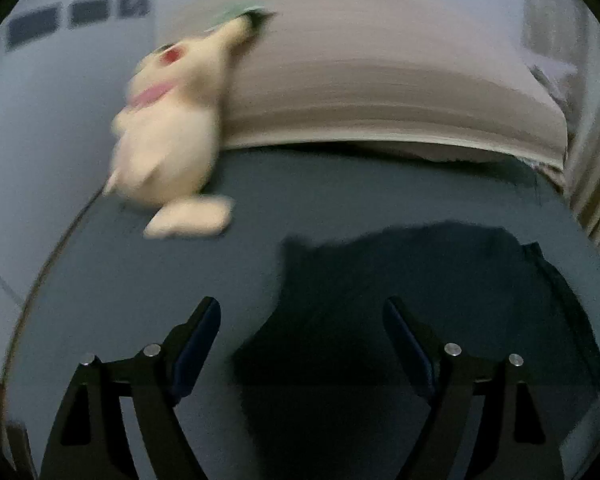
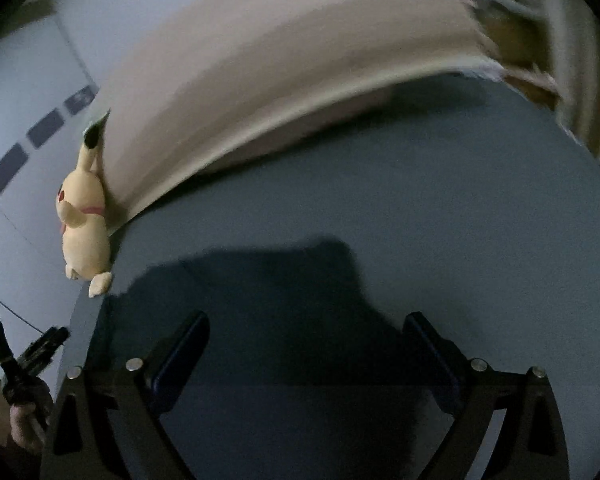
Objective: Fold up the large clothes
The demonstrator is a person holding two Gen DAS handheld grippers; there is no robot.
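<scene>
A dark navy garment (image 1: pixel 420 300) lies flat on the blue-grey bed sheet (image 1: pixel 340 192), spread out low in the left wrist view. My left gripper (image 1: pixel 302 306) hangs above its left part, jaws wide apart, nothing between the fingers. In the right wrist view the same garment (image 2: pixel 268 280) spreads across the sheet (image 2: pixel 440 208). My right gripper (image 2: pixel 307 320) hovers over it, open and empty. The view is too dark and blurred to show the garment's folds and edges clearly.
A pale yellow plush toy (image 1: pixel 172 128) (image 2: pixel 84 236) leans on a long beige cushion (image 1: pixel 380 80) (image 2: pixel 280 80) at the far side of the bed. A curtain (image 1: pixel 596 200) hangs at the right. A hand (image 2: pixel 22 420) shows at the lower left.
</scene>
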